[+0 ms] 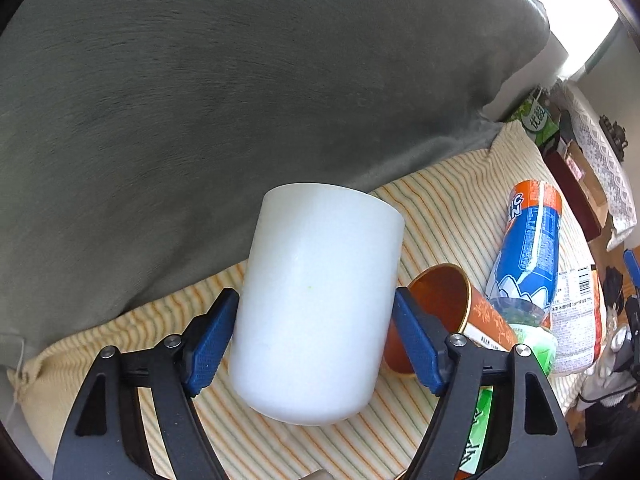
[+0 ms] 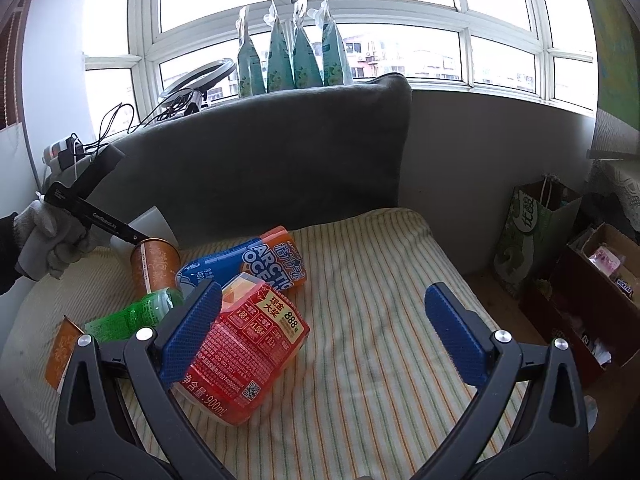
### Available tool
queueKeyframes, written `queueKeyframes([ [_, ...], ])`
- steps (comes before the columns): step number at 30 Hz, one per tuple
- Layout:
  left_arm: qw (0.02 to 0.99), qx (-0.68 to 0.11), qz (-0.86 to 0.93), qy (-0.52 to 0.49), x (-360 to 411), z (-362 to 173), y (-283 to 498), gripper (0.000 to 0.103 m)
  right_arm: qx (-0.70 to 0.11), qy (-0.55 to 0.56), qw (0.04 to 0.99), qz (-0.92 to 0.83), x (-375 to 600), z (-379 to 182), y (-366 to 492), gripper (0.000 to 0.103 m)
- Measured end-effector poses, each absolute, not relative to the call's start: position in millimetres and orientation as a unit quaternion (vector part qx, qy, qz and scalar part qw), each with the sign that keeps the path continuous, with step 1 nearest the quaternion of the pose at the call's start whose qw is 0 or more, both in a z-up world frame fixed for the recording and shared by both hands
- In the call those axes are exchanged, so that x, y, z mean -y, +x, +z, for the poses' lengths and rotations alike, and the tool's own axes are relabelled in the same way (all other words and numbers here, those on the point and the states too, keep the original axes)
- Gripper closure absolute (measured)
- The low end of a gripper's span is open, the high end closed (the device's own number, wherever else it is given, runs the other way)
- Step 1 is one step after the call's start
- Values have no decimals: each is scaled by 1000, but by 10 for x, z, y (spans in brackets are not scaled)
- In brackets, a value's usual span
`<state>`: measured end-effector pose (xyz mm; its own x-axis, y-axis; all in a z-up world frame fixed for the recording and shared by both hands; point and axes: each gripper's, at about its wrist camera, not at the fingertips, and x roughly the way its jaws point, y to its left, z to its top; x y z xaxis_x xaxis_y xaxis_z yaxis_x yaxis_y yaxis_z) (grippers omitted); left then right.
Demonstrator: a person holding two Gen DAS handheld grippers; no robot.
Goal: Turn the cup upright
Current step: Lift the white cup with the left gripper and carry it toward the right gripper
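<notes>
A plain white cup [image 1: 316, 304] sits between the blue pads of my left gripper [image 1: 316, 336], which is shut on its sides and holds it tilted over the striped cushion [image 1: 440, 216]. I cannot tell which end is the cup's mouth. In the right wrist view the cup [image 2: 154, 220] shows only as a white patch behind the left gripper's black arm at the far left. My right gripper [image 2: 324, 332] is open and empty above the striped cushion [image 2: 380, 320].
An orange cup [image 1: 444, 304] lies on its side right of the white cup. A blue-orange Arctic Ocean pack [image 2: 256, 264], a red bottle pack [image 2: 244, 352] and a green bottle [image 2: 132, 316] lie on the cushion. A grey pillow [image 2: 260, 160] stands behind. Bags and boxes [image 2: 532, 236] stand at right.
</notes>
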<state>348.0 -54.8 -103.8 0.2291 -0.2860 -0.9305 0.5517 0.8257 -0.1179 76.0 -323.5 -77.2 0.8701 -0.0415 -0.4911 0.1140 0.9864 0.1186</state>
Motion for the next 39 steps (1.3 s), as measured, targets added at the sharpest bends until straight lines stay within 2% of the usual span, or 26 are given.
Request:
queueKeyframes([
  [13,804,-528,-253,99,236,-614,3050,25,-238,73,968,-36,3174,-667,648,0],
  [24,816,-495,-284,94,287,-109,2034,25,-225,80,971,-10,3085,-545,328,0],
  [39,789,-515,-325,74,1000,-548,935,25,-238,102,966,22,3115,-636,-199,0],
])
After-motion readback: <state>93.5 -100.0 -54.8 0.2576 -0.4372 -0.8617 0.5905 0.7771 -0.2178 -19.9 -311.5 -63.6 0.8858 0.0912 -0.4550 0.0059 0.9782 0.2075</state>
